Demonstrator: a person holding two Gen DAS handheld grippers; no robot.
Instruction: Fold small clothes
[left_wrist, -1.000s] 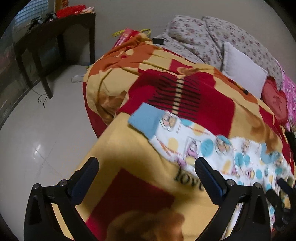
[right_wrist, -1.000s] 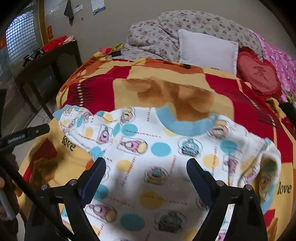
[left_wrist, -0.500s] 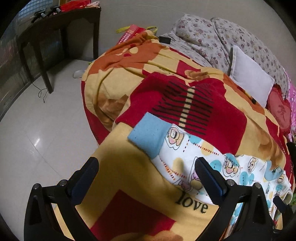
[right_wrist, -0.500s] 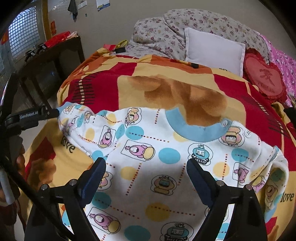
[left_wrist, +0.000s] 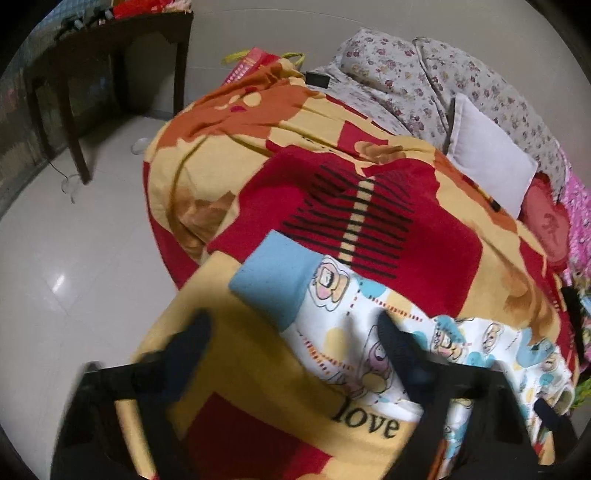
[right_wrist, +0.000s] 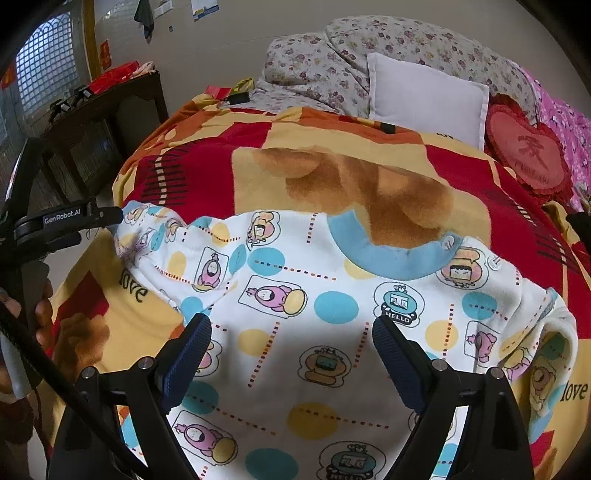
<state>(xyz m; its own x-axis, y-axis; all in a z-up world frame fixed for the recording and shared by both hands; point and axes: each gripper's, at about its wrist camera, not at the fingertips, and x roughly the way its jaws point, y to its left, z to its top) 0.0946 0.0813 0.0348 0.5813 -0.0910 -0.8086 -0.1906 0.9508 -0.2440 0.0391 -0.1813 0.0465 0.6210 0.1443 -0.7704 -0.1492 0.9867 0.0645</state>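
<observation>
A small white child's shirt (right_wrist: 295, 295) with cartoon prints, coloured dots and a blue collar lies spread on the bed blanket (right_wrist: 369, 177). Its left sleeve (left_wrist: 332, 317) with a blue cuff (left_wrist: 273, 280) lies in front of my left gripper (left_wrist: 291, 343), which is open over it, one finger beside the cuff and one on the sleeve. My right gripper (right_wrist: 291, 350) is open above the shirt's chest, holding nothing. The left gripper also shows in the right wrist view (right_wrist: 74, 221), at the sleeve end.
The blanket is red, yellow and orange with "love" printed on it. A white pillow (right_wrist: 424, 96), floral bedding (right_wrist: 332, 55) and a red heart cushion (right_wrist: 528, 151) lie at the bed's head. A dark wooden table (left_wrist: 92, 55) stands on the tiled floor (left_wrist: 74, 258) to the left.
My left gripper has moved forward and down toward the sleeve and its blue cuff. My right gripper has moved closer over the shirt's chest. Both stay open.
</observation>
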